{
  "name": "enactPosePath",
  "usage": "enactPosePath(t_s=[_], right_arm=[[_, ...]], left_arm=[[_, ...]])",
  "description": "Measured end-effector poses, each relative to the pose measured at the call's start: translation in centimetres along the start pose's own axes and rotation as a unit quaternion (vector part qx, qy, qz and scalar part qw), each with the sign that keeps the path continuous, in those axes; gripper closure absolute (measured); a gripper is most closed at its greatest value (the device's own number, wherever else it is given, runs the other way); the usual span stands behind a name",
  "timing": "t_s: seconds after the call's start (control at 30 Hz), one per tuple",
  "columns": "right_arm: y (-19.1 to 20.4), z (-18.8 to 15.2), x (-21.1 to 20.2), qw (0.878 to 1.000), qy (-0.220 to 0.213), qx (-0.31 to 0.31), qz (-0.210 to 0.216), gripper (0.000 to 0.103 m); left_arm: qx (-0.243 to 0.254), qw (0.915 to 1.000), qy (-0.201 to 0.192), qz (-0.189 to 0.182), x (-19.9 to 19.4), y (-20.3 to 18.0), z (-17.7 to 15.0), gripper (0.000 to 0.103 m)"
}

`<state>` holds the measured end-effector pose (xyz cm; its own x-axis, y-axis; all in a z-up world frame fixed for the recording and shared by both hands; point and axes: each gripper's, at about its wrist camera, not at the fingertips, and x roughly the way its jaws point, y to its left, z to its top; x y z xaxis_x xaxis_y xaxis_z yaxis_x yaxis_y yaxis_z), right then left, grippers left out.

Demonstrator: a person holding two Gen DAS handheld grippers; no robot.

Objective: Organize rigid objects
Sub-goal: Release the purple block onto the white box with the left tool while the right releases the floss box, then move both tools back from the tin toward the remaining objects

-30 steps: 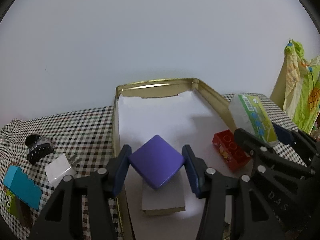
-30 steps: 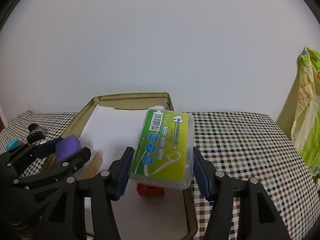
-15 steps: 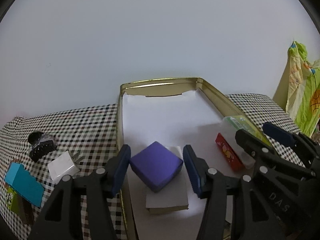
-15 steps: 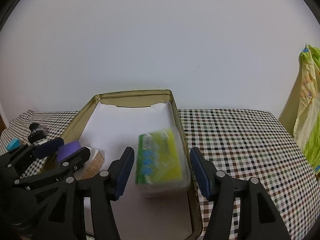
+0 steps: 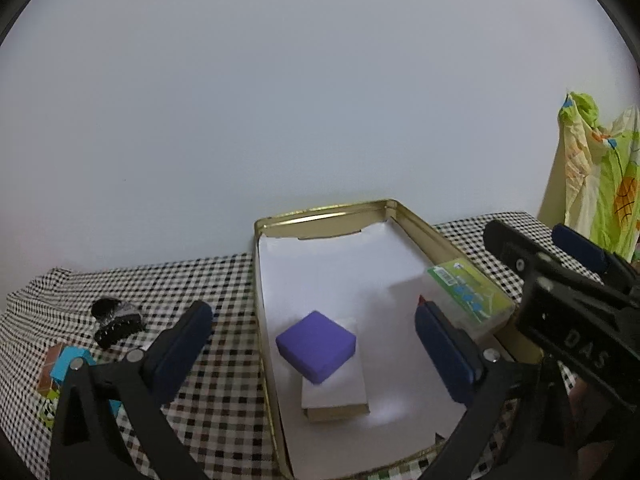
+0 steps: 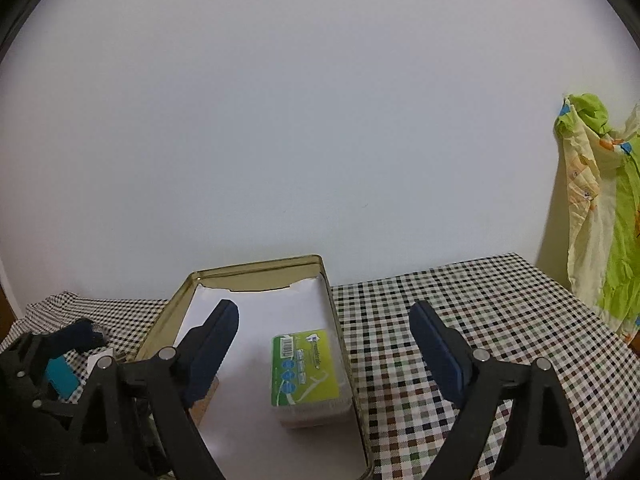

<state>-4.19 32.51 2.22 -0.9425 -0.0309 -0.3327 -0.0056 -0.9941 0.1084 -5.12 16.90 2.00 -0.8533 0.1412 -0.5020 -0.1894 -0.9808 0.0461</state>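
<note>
**One tin, four items inside, both tools spread wide**

One counter [image 6: 460, 320], draped in a black-and-white checked cloth, carries a single gold metal tin [image 5: 416, 224], rectangular, shallow-walled and lined with white paper.

Inside the tin lie four things. One white-topped flat cardboard box [image 5: 340, 396] sits at the near left of the lining. One purple square box [image 5: 316, 346], matte with rounded corners, rests turned cornerwise on top of it. One clear plastic floss-pick case [image 6: 306, 372] with a green and yellow label lies against the tin's right wall, stacked on one red block [image 5: 421, 300], of which only a sliver shows.

Both tools are released and hold nothing: the left tool [image 5: 312, 350] hovers with its jaws wide either side of the purple box, the right tool [image 6: 326, 346] likewise above the case.

On the cloth left of the tin lie one black hair claw [image 5: 116, 322] and one blue block [image 5: 70, 364].
</note>
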Motion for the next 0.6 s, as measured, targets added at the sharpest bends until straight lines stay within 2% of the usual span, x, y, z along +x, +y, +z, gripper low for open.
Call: enactPosePath(t_s=[0.23,0.47,0.6], right_arm=[[-0.1,0.4,-1.6,0.999,-0.040,0.011,-0.003,0.014],[0.1,0.0,-2.4,0.998,-0.058,0.016,-0.022,0.014],[0.3,-0.5,-3.1,0.996,-0.078,0.016,-0.046,0.014]], left_arm=[[-0.001,0.9990,-0.013,0.042,-1.2,2.5,-1.0,0.001],[-0.017,0.9967,-0.023,0.075,-2.3,5.5,-2.4,0.001],[-0.022,0.9956,-0.028,0.086,-2.9,6.7,-3.2,0.001]])
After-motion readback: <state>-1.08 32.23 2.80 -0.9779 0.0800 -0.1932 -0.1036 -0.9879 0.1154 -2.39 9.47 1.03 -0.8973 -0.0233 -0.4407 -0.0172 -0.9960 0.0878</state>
